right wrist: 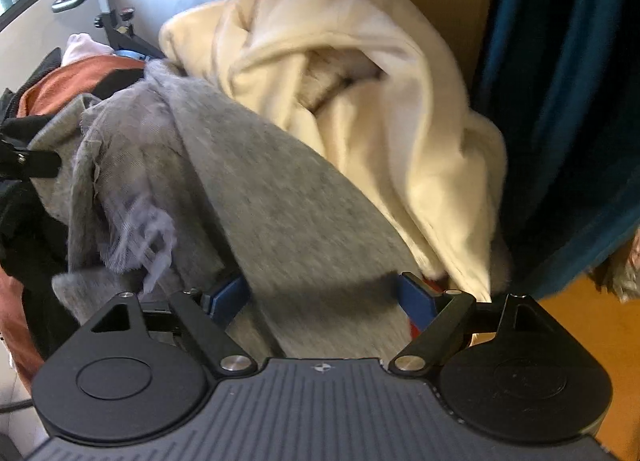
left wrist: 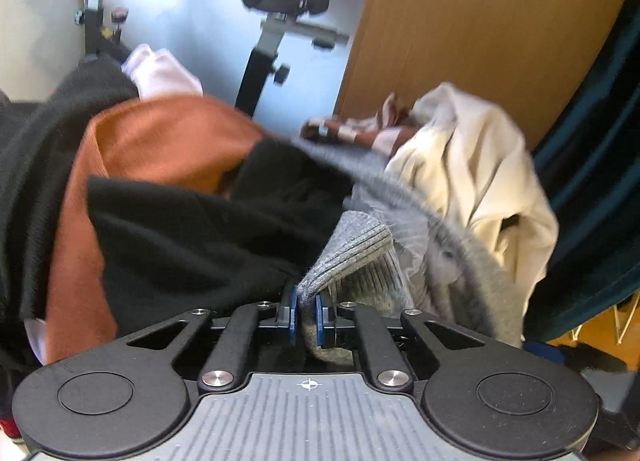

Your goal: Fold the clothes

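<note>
While the left gripper is clamping the grey garment's cuff to free it from the pile, the right gripper, lower centre, is gaping wide around its body.

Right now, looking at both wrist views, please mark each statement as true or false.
1. The left tongs are shut on the grey garment. True.
2. The right tongs are shut tight. False: they stand wide open, with grey fabric lying between the fingers.
3. A cream garment lies behind the grey one. True.
4. The rust-orange garment is held by the right tongs. False: neither tongs hold it; it lies in the pile.
5. An exercise bike stands behind the pile. True.
</note>
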`<state>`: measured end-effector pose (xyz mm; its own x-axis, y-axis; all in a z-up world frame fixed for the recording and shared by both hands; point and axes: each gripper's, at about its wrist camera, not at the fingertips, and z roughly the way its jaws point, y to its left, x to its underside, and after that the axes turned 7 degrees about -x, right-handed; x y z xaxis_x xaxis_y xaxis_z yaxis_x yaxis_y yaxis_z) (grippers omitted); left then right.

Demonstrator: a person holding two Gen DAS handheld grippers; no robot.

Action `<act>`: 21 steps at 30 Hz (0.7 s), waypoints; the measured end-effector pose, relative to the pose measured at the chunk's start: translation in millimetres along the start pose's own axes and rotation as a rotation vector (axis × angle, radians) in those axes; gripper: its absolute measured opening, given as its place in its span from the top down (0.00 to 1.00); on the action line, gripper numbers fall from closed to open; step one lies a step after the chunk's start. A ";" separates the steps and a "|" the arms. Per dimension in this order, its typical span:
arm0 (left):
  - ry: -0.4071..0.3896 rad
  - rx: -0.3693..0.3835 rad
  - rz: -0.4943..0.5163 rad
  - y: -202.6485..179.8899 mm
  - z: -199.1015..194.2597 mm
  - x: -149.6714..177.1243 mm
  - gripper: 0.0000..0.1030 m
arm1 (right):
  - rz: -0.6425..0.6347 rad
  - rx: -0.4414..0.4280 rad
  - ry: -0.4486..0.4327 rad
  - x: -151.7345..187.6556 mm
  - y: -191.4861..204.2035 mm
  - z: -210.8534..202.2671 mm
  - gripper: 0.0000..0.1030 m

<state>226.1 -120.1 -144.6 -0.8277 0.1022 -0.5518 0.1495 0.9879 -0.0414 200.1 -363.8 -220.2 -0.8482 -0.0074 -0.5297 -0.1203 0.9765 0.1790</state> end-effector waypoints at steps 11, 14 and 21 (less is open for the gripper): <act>-0.187 0.007 -0.130 20.2 -48.2 1.0 0.95 | -0.155 0.015 -0.052 -10.7 22.0 -8.4 0.83; -0.285 -0.008 -0.147 27.1 -73.6 -7.7 0.95 | -0.112 -0.017 -0.081 -15.0 16.5 -23.7 0.89; -0.276 -0.069 -0.231 54.6 -77.0 -14.5 0.94 | -0.043 -0.067 -0.111 -22.4 14.0 -41.3 0.90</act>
<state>204.6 -58.7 -74.6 -0.6570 -0.1502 -0.7388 -0.0687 0.9878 -0.1397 196.1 -358.8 -171.6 -0.7797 -0.0218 -0.6257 -0.1931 0.9590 0.2072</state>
